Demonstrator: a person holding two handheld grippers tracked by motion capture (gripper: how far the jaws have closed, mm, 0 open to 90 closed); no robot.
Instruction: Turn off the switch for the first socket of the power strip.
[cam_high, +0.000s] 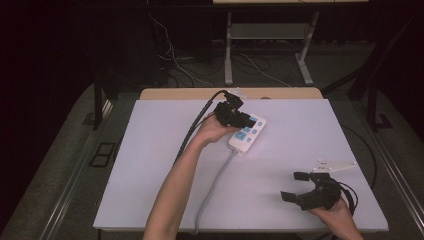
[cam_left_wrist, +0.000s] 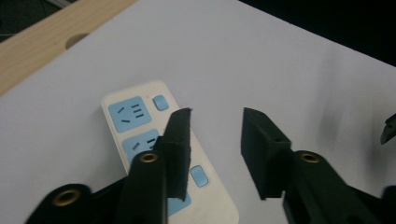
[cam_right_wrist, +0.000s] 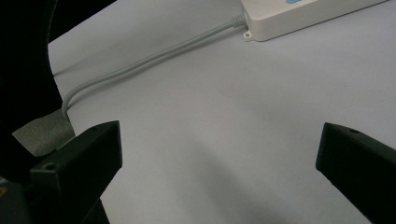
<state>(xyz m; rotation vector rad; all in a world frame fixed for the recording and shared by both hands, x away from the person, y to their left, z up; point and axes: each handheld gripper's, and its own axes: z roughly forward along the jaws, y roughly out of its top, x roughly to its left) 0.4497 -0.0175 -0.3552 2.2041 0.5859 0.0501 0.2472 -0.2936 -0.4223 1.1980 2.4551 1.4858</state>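
I have the left gripper (cam_high: 239, 118) out over the far middle of the bench (cam_high: 150, 165), right above the white power strip (cam_high: 248, 135). Through the left gripper view, one jaw sits over the strip's (cam_left_wrist: 140, 116) blue socket faces while the other hangs over bare white surface beside its long edge — there is a clear gap between the pads, with only the strip's edge under that gap. I cannot tell whether the jaw over the strip touches it, so I read this gripper as partly closed and gripping nothing.

The power strip lies flat, angled across the bench, its grey cable (cam_high: 215, 185) running from its near end back toward the near edge. In the right gripper view the same cable (cam_right_wrist: 154, 58) curves across the white surface from the strip's (cam_right_wrist: 299, 14) end.

My right gripper (cam_high: 299, 186) is low at the near right of the bench, well apart from the strip — its jaws are spread wide over bare surface, holding nothing.
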